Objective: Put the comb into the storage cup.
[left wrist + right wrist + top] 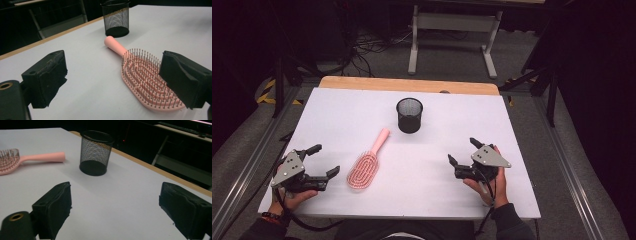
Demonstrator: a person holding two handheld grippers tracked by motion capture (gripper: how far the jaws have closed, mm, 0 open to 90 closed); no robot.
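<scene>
A pink hairbrush [364,164] lies bristles up on the white table [337,115], its handle pointing toward a black mesh cup [409,115] that stands upright behind it. My left gripper [326,161] rests open at the front left, just left of the brush head [145,77]; nothing is between its jaws. My right gripper [463,151] sits open at the front right, apart from both objects. The right gripper view looks past its spread jaws to the cup [96,152] and the brush handle [41,157].
The table's wooden back edge [409,85] shows beyond the white sheet. Behind it stand a white table frame [452,35] and loose cables on the floor. Metal rails run along both sides of the table.
</scene>
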